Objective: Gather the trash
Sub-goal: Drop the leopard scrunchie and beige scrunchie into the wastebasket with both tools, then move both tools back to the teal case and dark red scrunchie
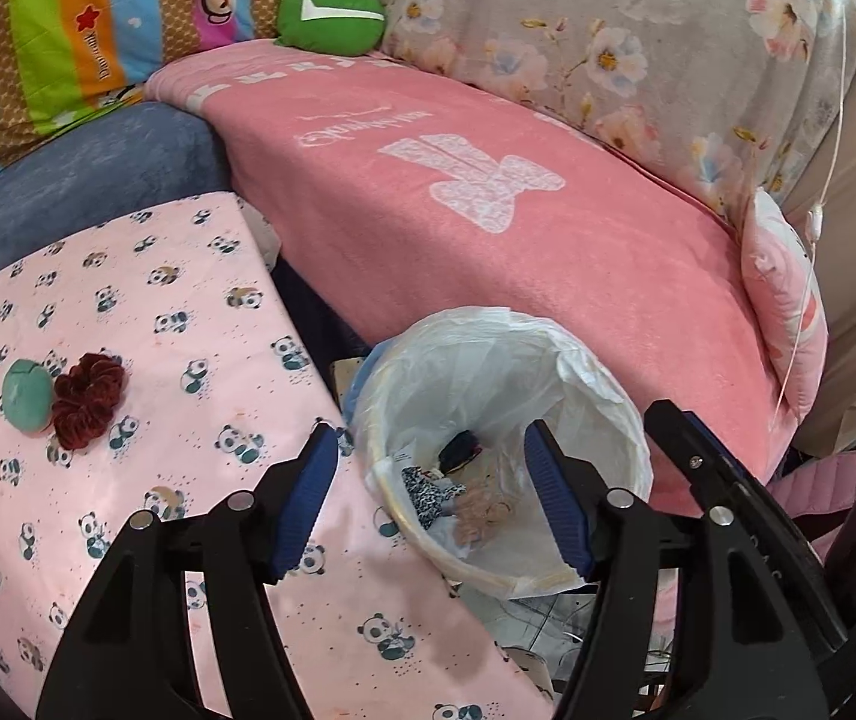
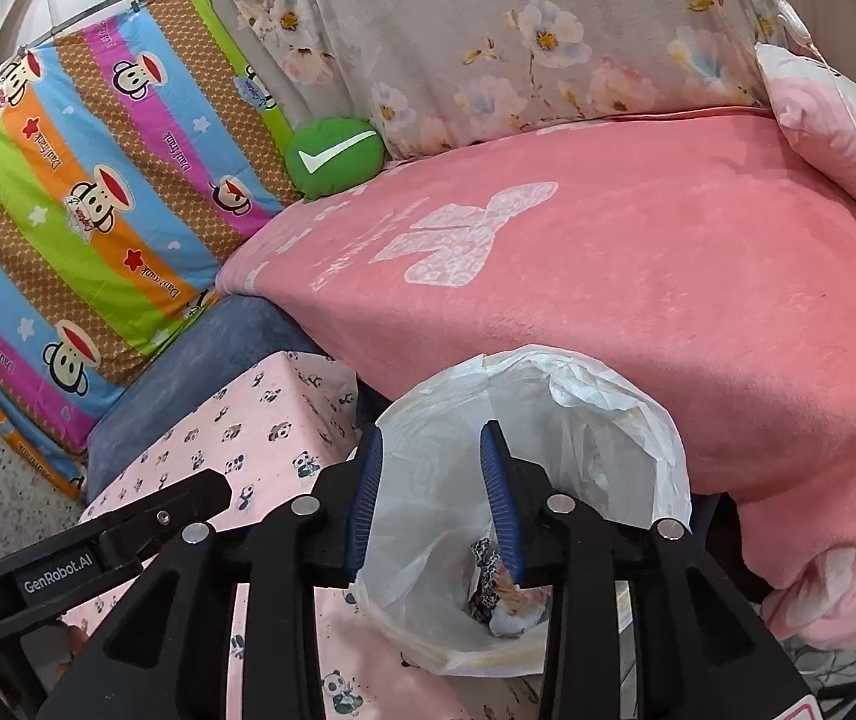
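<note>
A small bin lined with a white plastic bag (image 1: 595, 396) stands beside the panda-print table (image 1: 188, 312), with several bits of trash (image 1: 457, 492) at its bottom. It also shows in the right wrist view (image 2: 607, 420), with trash (image 2: 505, 594) inside. My left gripper (image 1: 428, 480) is open and empty above the bin's near rim. My right gripper (image 2: 430, 468) is open and empty over the bin mouth. A teal ball (image 1: 26, 396) and a dark red scrunchie (image 1: 89, 399) lie on the table at the left.
A pink towel-covered sofa seat (image 1: 547, 228) lies behind the bin. A green checkmark cushion (image 1: 332, 15), a striped monkey-print quilt (image 2: 98, 210) and a flowered cover (image 2: 517, 30) are at the back. A pink pillow (image 1: 787, 300) sits at the right.
</note>
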Demonstrator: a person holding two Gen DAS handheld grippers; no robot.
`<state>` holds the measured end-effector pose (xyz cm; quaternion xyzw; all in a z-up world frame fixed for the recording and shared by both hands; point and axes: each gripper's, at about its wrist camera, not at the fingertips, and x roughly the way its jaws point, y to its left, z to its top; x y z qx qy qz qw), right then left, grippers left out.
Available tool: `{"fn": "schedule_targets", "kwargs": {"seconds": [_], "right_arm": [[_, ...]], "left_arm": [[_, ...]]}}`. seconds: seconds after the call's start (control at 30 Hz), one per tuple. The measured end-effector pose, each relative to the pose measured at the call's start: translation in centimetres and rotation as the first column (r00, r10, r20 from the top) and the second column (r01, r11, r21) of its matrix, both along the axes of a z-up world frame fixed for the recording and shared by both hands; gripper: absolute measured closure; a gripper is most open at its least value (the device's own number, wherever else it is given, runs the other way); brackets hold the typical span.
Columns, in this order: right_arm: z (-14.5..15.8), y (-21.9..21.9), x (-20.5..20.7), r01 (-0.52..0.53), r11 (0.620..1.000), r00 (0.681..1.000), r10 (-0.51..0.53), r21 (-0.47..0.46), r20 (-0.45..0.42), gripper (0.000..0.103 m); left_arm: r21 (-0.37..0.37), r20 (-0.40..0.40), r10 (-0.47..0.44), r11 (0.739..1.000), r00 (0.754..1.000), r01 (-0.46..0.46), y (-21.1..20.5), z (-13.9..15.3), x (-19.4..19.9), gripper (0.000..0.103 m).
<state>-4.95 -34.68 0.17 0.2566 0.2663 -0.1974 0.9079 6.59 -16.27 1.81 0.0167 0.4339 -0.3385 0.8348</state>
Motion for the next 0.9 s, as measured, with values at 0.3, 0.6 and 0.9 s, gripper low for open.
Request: {"fn": "schedule_targets", "kwargs": {"seconds": [0.3,0.6,0.9], "right_arm": [[0.1,1.8,0.6,-0.036,0.999,0.999,0.036,-0.005,-0.011,0.061],[0.3,3.8,1.6,-0.071,0.997,0.997,0.071,-0.019,-0.021,0.058],[0.2,6.9,3.6,-0.134,0.990,0.990,0.132,-0.034,-0.048,0.054]], "left_arm": [[0.001,-0.016,0.040,0.999,0.999,-0.040,2.0,-0.5,0.2,0.041],[-0.004,-0.027,0.092,0.996,0.995,-0.092,4.7,-0.9,1.0,0.037],[-0.010,-0.051,0.184,0.983,0.982,-0.185,9.1,-1.8,2.7,0.033]]}}
